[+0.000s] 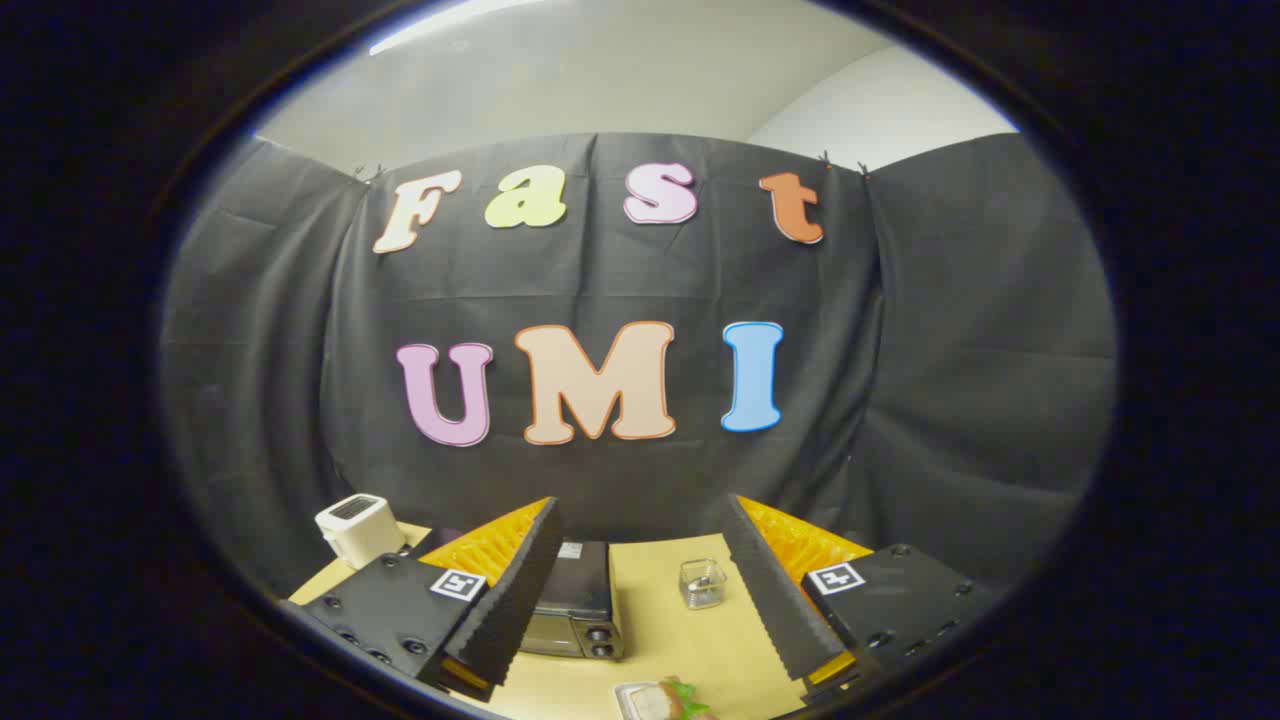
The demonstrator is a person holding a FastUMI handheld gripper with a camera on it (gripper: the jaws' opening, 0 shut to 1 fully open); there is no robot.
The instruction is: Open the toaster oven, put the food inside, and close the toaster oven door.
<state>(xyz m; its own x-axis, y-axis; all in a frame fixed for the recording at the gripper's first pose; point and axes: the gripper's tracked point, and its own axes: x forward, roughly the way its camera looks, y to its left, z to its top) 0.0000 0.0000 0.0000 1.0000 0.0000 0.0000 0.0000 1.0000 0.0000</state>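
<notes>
Gripper view: gripper held high above the table, looking down and fwd. Its two fingers stand wide apart, nothing between the pads, no contact w/ anything. So the tongs are open and empty.

Toaster oven sits on the table just ahead of the left finger, partly hidden behind it. Dark box, door facing the camera and closed as far as can be seen; two round knobs show at its right front corner. A small pale label sits on its top.

Food lies on a white plate, nearer the camera than the oven, between the two fingers and below them. Looks like a sandwich w/ some green leaf; only part of it is visible.

Small clear glass holder w/ a wire frame stands on the table right of the oven, between the fingers, well apart from the plate.

White boxy appliance w/ a slotted top stands at the table's far left corner, beyond the left finger, apart from the oven.

Black cloth wall closes the booth behind the table.
</notes>
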